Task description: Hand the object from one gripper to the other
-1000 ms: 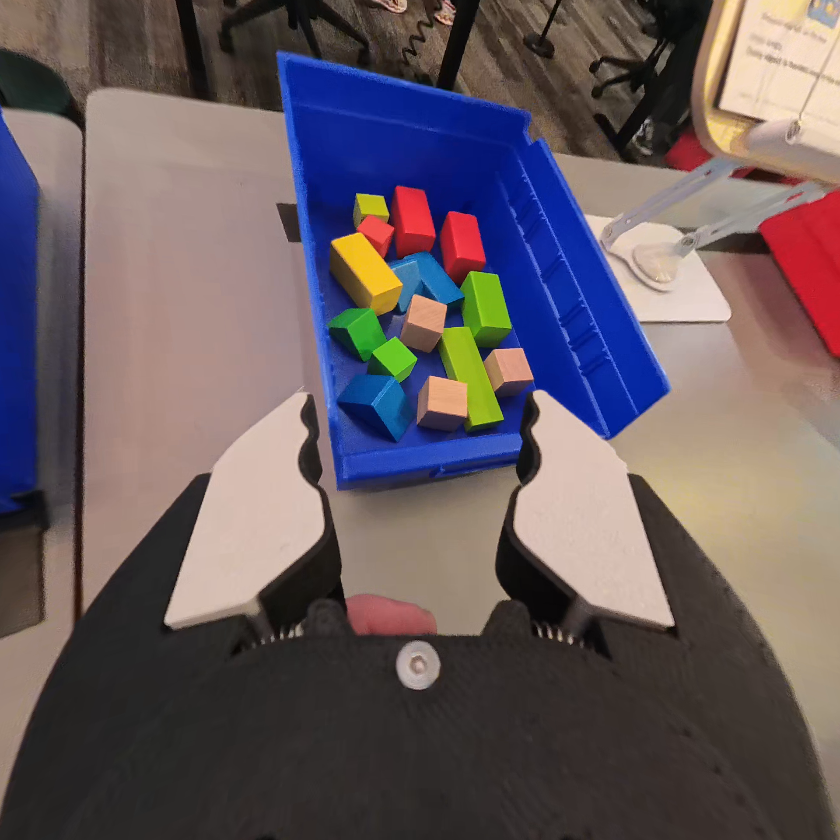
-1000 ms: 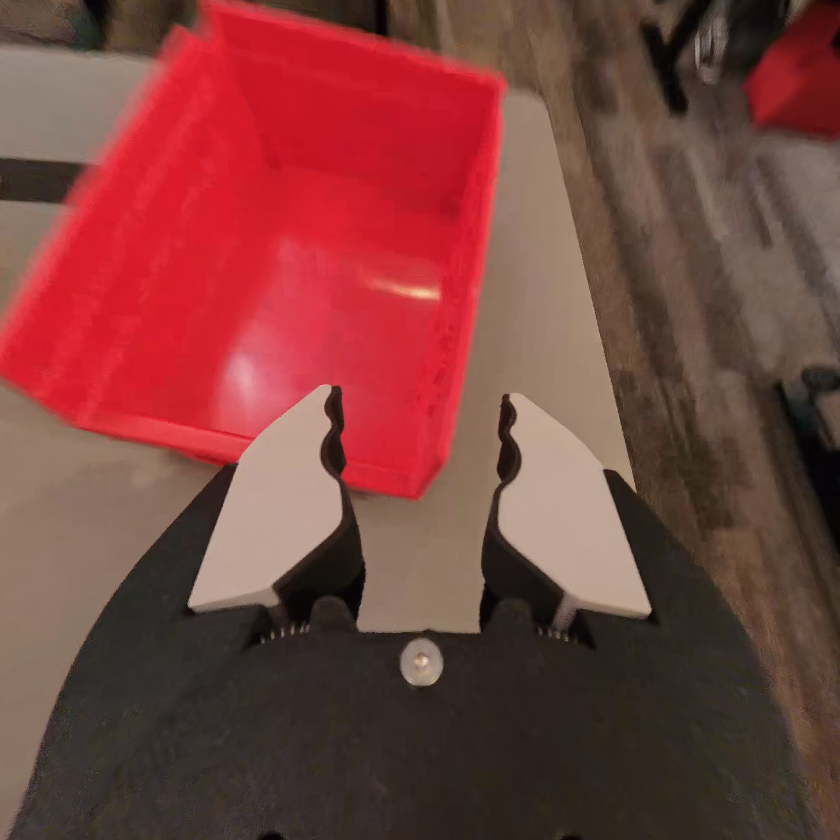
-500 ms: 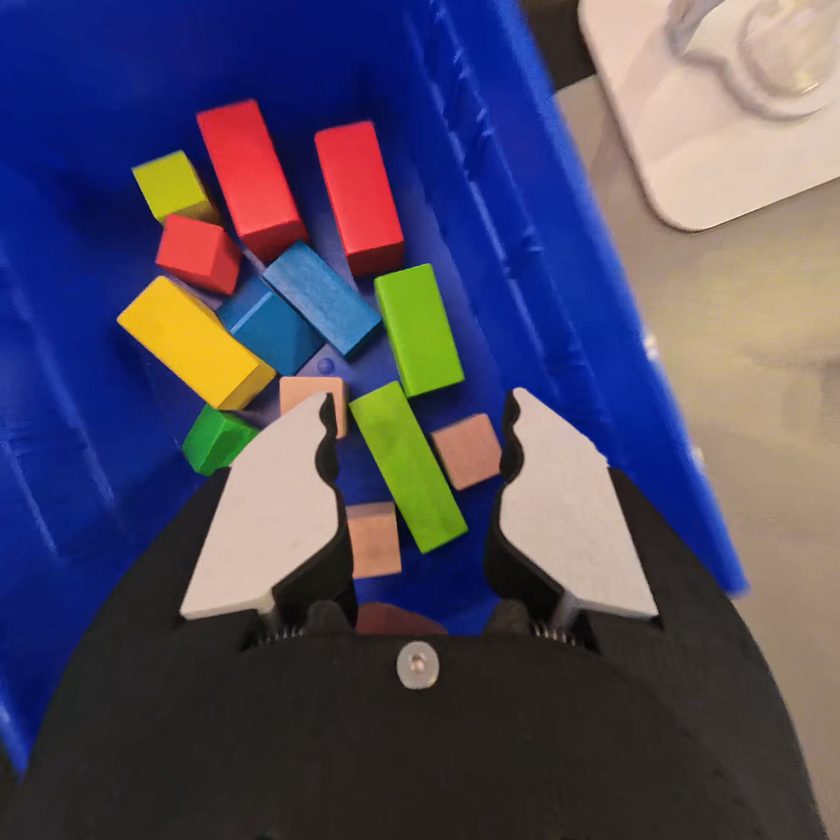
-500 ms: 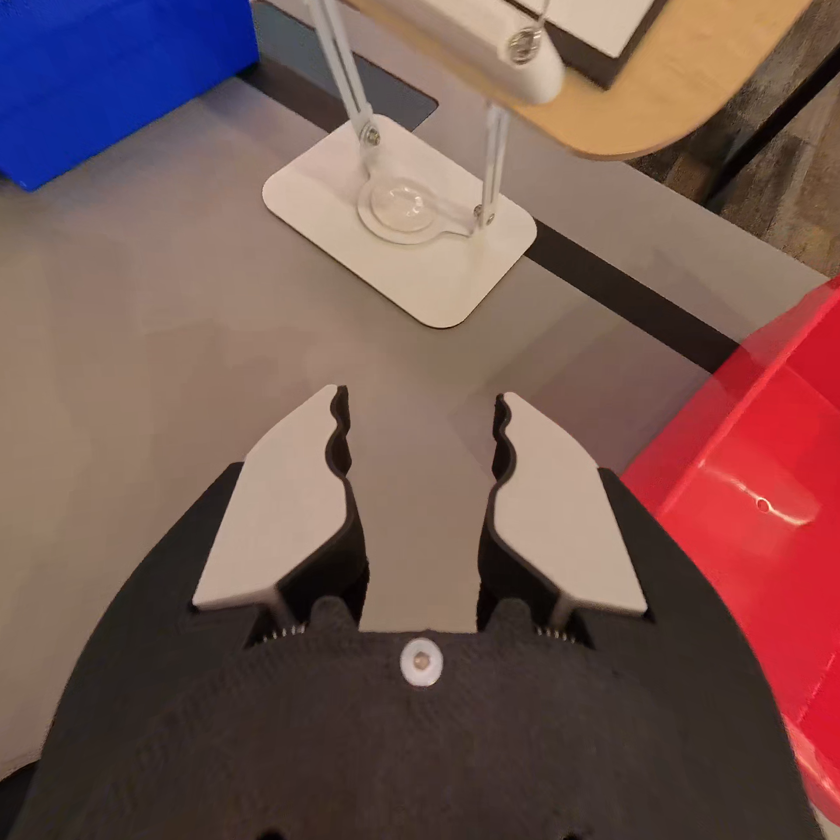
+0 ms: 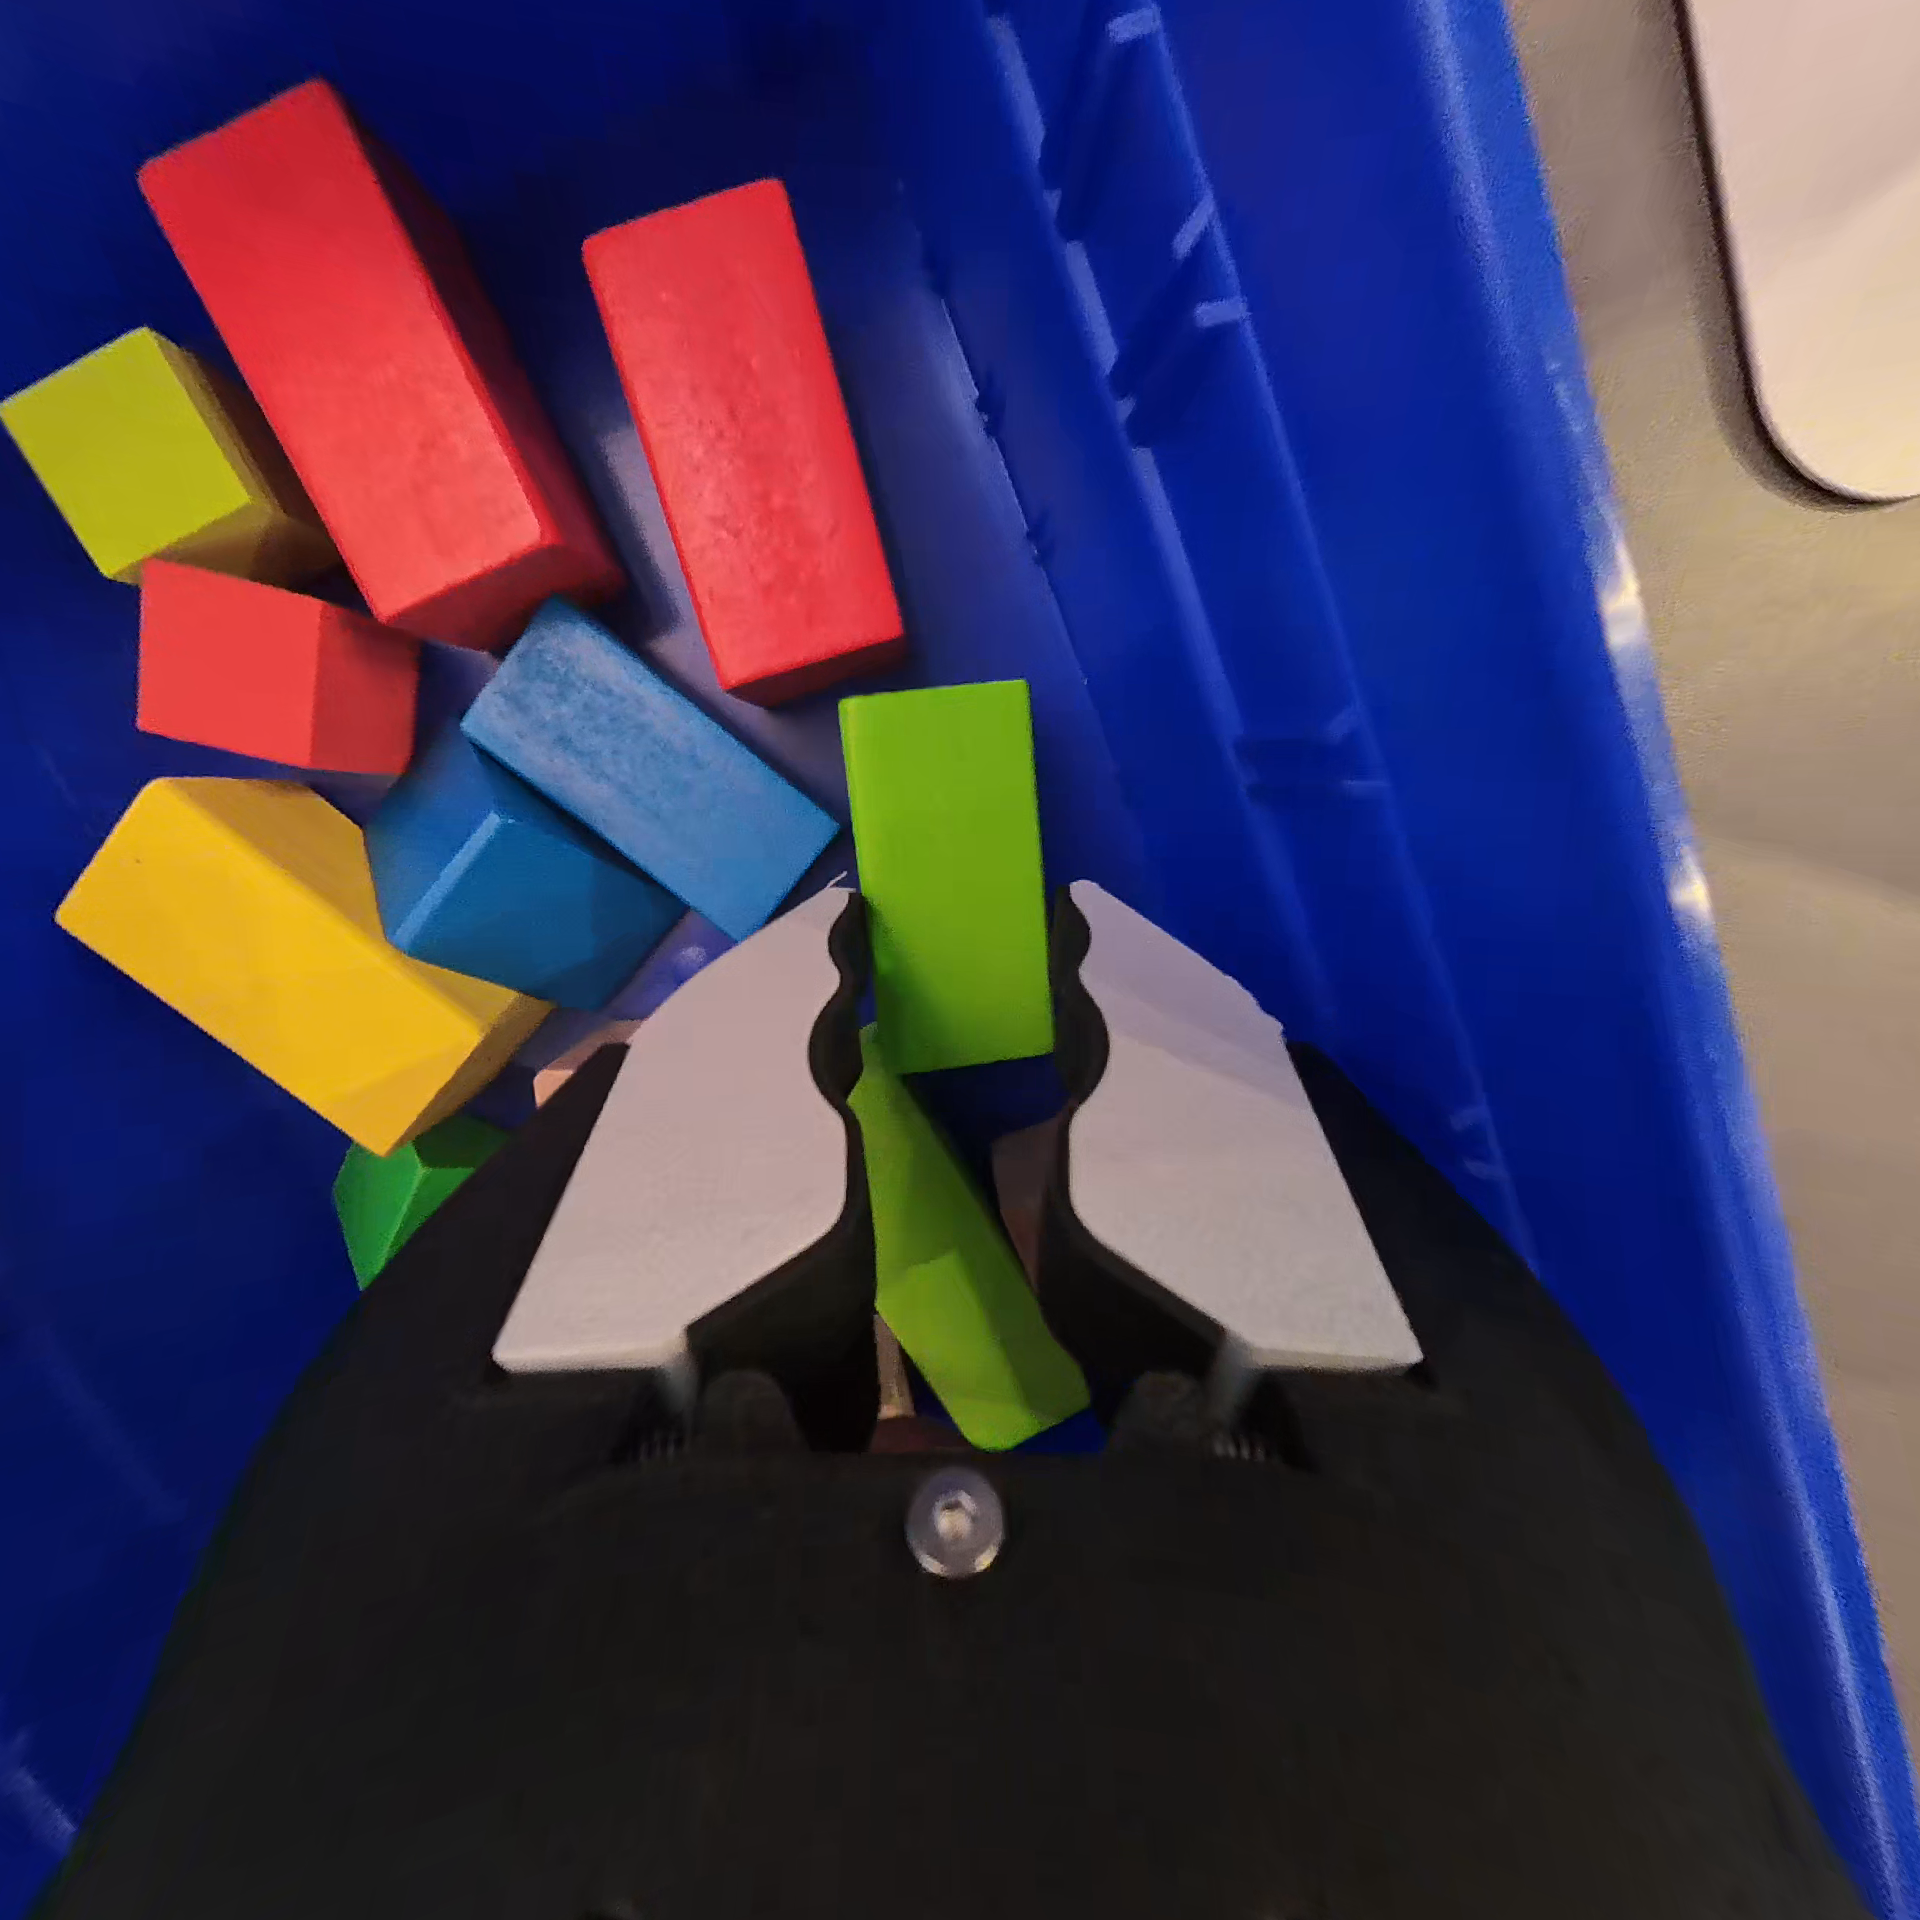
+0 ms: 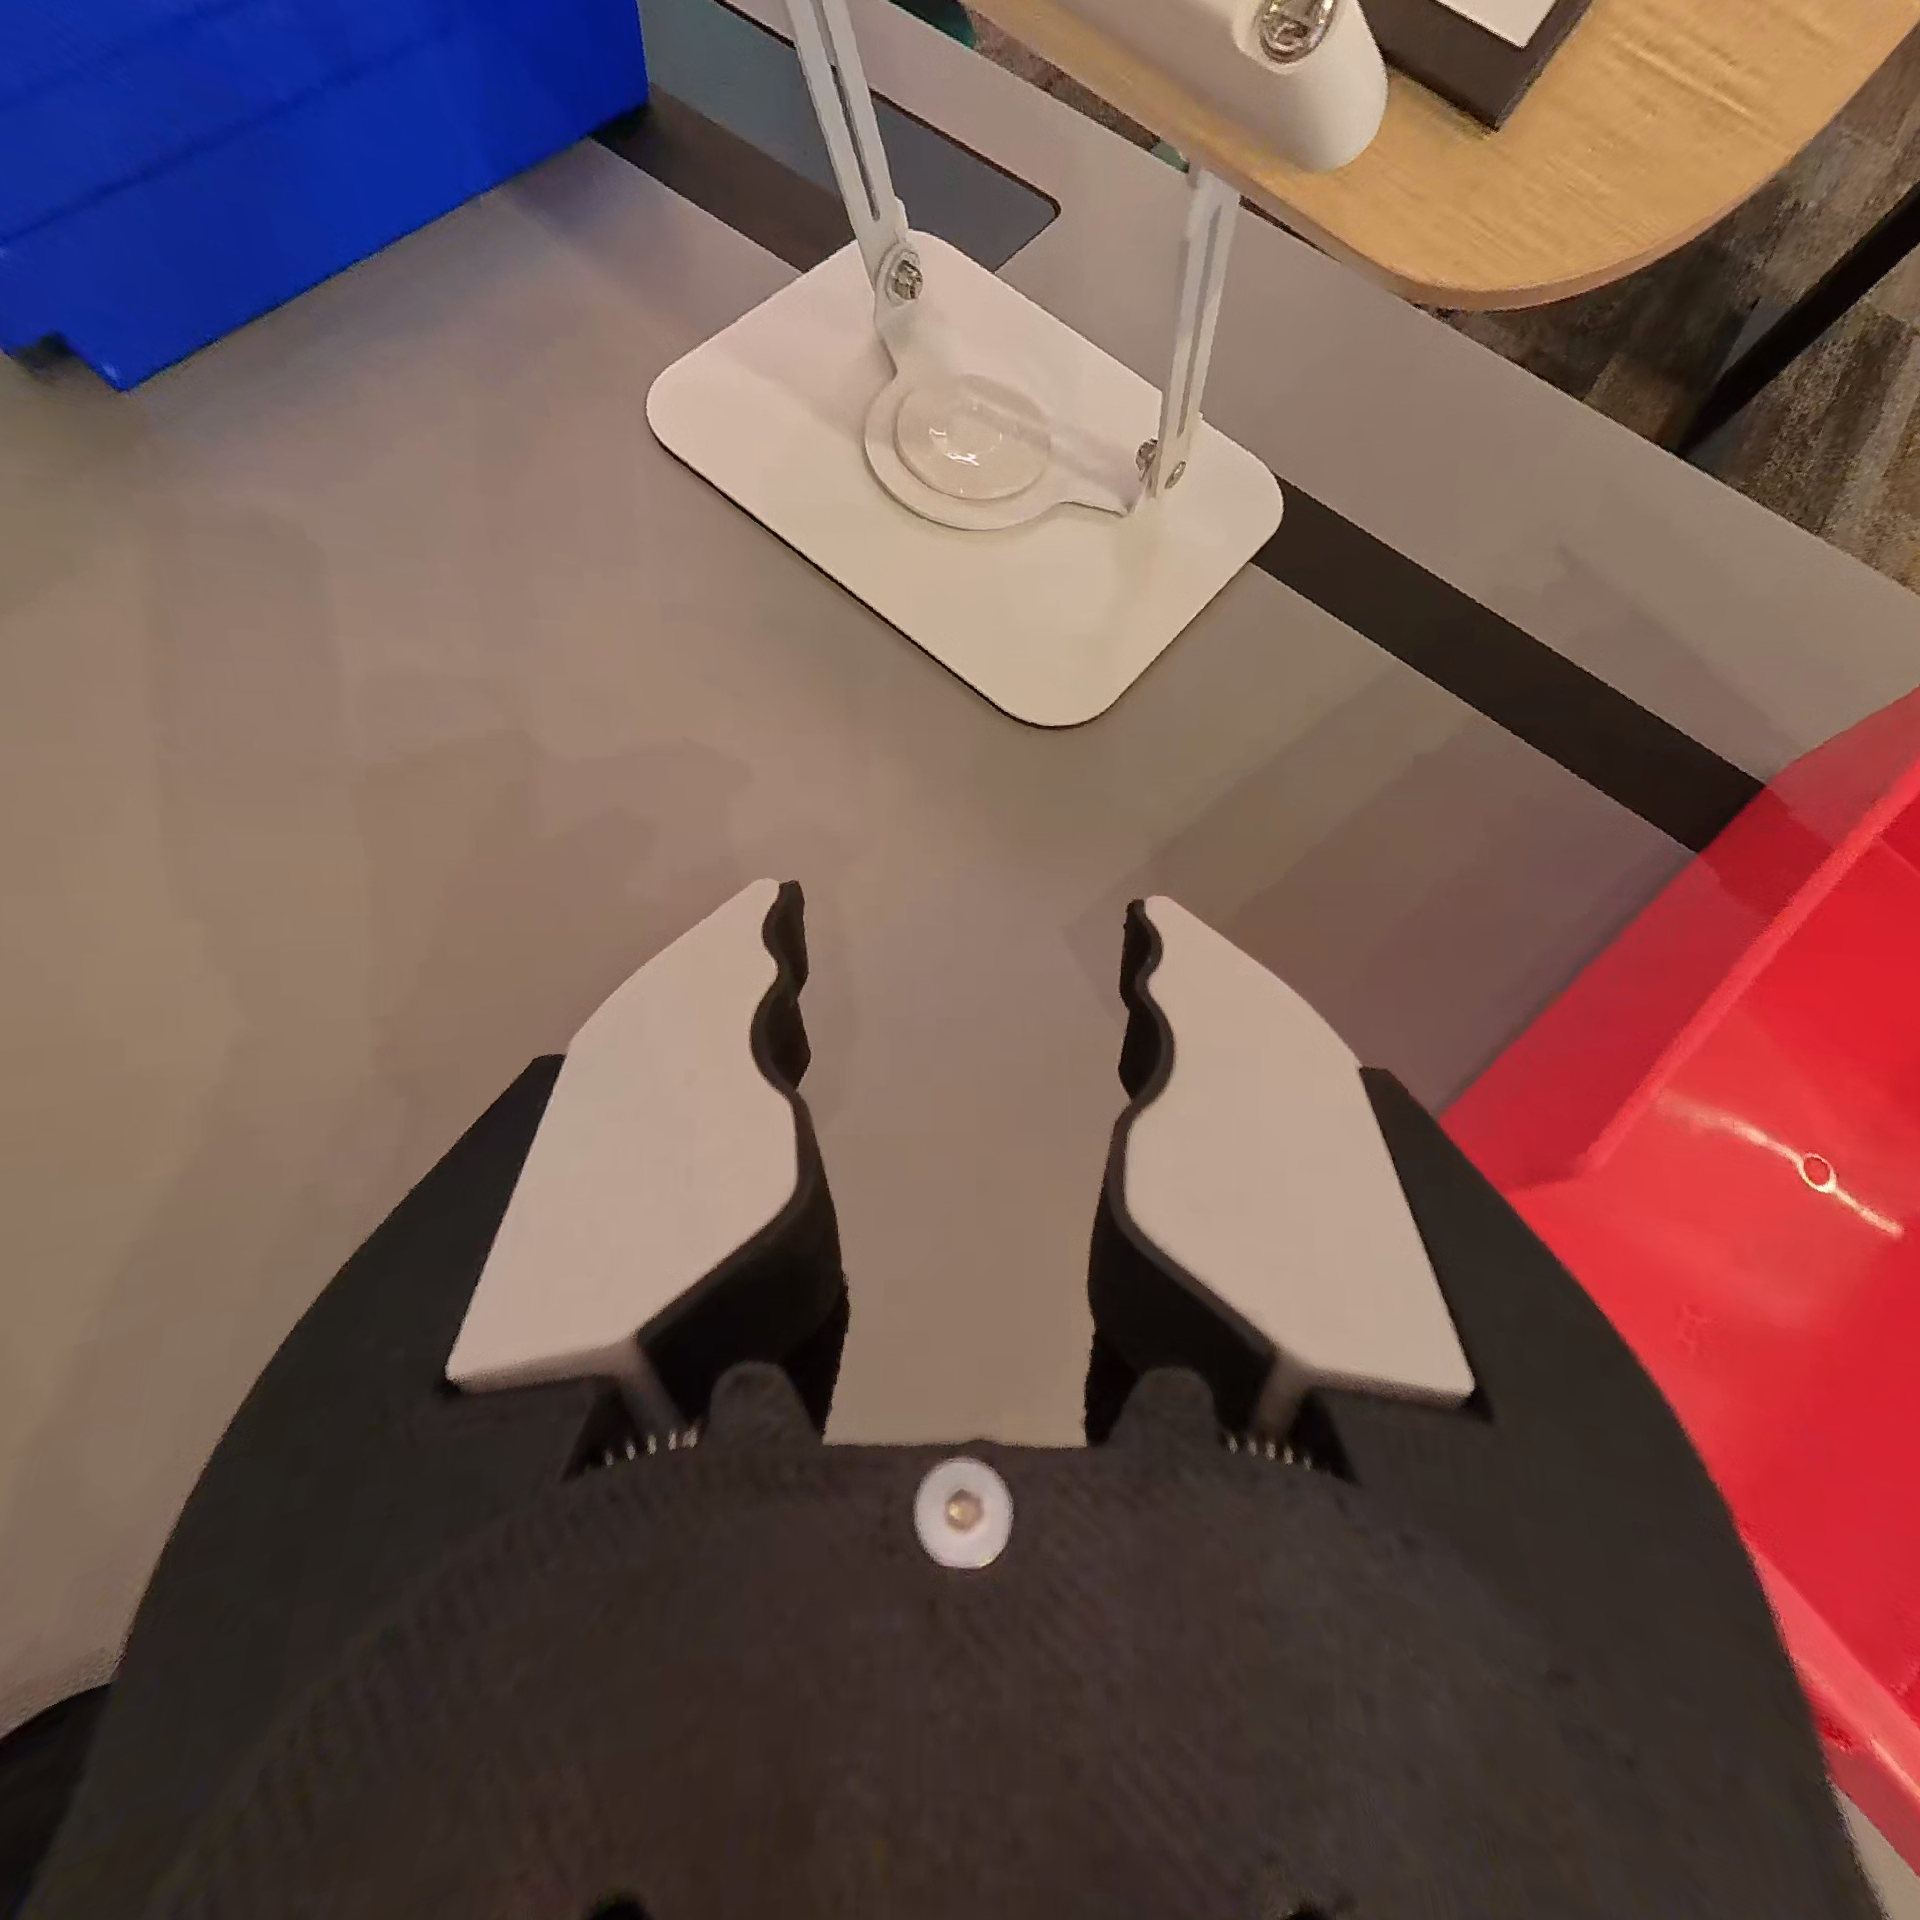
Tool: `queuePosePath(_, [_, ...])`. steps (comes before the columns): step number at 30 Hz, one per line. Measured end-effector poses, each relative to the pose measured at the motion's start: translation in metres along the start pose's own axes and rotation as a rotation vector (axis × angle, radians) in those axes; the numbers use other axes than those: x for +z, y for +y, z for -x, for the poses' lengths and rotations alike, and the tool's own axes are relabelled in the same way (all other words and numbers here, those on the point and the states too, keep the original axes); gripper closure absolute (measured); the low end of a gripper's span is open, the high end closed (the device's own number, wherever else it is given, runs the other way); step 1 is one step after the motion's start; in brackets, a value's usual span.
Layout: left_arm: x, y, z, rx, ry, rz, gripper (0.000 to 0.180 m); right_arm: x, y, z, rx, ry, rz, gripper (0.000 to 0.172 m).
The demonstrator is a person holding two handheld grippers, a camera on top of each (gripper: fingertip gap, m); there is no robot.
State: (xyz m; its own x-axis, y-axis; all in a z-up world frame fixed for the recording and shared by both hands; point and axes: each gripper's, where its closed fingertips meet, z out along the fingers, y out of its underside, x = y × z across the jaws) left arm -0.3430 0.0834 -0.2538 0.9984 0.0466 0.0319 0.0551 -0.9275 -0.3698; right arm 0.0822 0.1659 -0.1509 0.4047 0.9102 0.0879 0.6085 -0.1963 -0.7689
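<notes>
- The task's thing, a light green block (image 5: 951, 878), sits inside the blue bin (image 5: 1299, 623), close to its ribbed right wall, lying lengthwise between the left tongs (image 5: 956, 914).
- The left tongs are clenched on that block: both dark pads (image 5: 836, 997) press its long sides near its nearer end, while its far end sticks out past the fingertips.
- Under the tongs lies a second light green block (image 5: 956, 1299), slanting toward the camera; it is not gripped.
- The rest of the bin floor is crowded with wooden blocks: two long red blocks (image 5: 727, 436), a small red block (image 5: 270, 665), two blue blocks (image 5: 644, 769), a yellow block (image 5: 260, 956), a yellow-green block (image 5: 135, 457) and a darker green block (image 5: 400, 1195) half hidden by the tongs' body.
- The right tongs (image 6: 964, 914) are released, jaws well apart with only bare surface showing between them, hovering over the grey counter (image 6: 416, 727).
- The counter is smooth and matt, crossed by a dark seam (image 6: 1507, 665) at the far right.
- A white stand base (image 6: 966, 582) rests flat on it, with two thin white struts (image 6: 1195, 312) rising from it.
- A red bin (image 6: 1714, 1195) sits at the right edge of the right wrist view; the blue bin's outer wall fills the top left corner.
- Beyond the counter are a light wooden board (image 6: 1558, 156) and a dark, mottled floor (image 6: 1849, 343).
</notes>
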Motion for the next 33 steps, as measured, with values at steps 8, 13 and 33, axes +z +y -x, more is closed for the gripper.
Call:
queuePosePath(8, [-0.026, -0.018, -0.001, -0.078, 0.153, -0.294, 0.147, 0.006, -0.018, 0.025, 0.006, -0.113, -0.054, 0.113])
queuePosePath(13, [-0.082, -0.028, -0.001, -0.142, 0.322, -0.588, 0.147, 0.004, -0.063, 0.067, 0.056, -0.339, -0.198, 0.112])
queuePosePath(33, [-0.247, -0.021, -0.262, 0.299, 1.115, -1.070, 0.147, -0.029, -0.200, 0.188, 0.141, -0.994, -0.558, 0.140])
